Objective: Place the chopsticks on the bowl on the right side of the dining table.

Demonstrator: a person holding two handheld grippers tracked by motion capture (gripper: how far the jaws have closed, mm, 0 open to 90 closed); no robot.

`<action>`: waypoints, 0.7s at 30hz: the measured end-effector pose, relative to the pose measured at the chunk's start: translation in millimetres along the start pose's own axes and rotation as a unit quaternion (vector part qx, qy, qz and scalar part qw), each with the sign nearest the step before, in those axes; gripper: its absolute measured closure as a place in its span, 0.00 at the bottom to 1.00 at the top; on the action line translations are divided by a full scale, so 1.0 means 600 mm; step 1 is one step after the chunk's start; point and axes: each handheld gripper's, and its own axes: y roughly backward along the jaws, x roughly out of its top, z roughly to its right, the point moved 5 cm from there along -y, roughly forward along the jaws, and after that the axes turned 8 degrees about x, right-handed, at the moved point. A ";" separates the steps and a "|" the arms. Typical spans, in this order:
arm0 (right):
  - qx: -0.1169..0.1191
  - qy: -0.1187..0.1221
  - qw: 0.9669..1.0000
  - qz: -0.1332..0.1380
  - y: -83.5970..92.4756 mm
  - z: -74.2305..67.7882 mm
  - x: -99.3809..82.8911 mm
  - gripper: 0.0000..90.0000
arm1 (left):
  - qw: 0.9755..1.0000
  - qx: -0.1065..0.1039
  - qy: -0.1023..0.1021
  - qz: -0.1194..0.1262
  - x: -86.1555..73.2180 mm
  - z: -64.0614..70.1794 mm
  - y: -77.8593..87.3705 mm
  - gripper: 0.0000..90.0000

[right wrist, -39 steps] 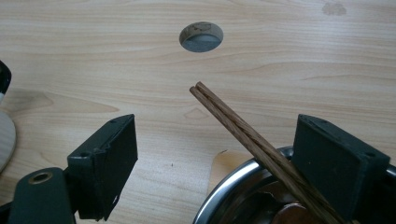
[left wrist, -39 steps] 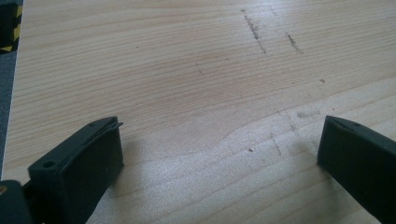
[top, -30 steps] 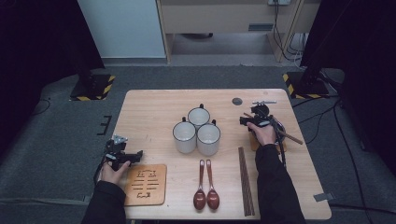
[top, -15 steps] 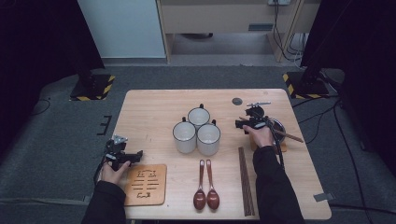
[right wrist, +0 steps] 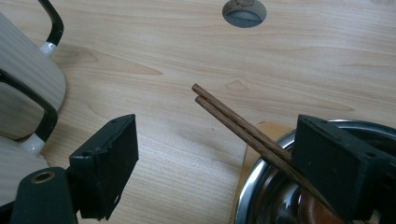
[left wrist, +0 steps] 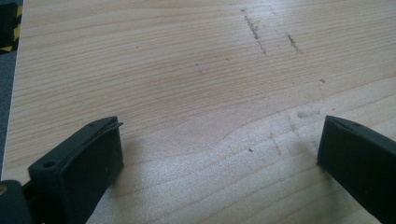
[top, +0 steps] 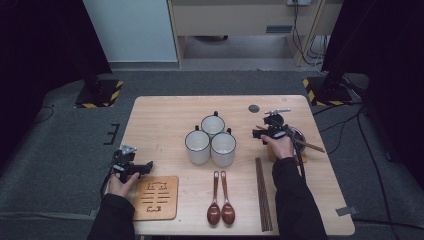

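Chopsticks [right wrist: 243, 128], a brown pair lying side by side, rest slanted across the rim of a steel bowl [right wrist: 266, 186], their tips jutting past it over the tabletop [top: 165, 115]. The bowl sits to the right of three white mugs [top: 212, 140]. The right gripper [top: 267, 132] hovers at the bowl, jaws spread wide, with the chopsticks passing between them and nothing gripped. Well to the left of the bowl, the left gripper [top: 142, 167] is low over bare wood beside a wooden trivet [top: 156, 197], jaws wide apart and empty.
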 end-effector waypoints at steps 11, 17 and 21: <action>-0.006 -0.008 1.000 0.017 0.002 0.008 -0.005 0.20 | 1.000 0.000 0.000 0.000 0.000 0.000 0.000 0.00; -0.004 -0.005 1.000 0.013 0.002 0.007 -0.011 0.20 | 1.000 0.000 0.000 0.000 0.000 0.000 0.000 0.00; -0.006 -0.001 1.000 0.016 0.003 0.007 -0.010 0.20 | 1.000 0.000 0.000 0.000 0.000 0.000 0.000 0.00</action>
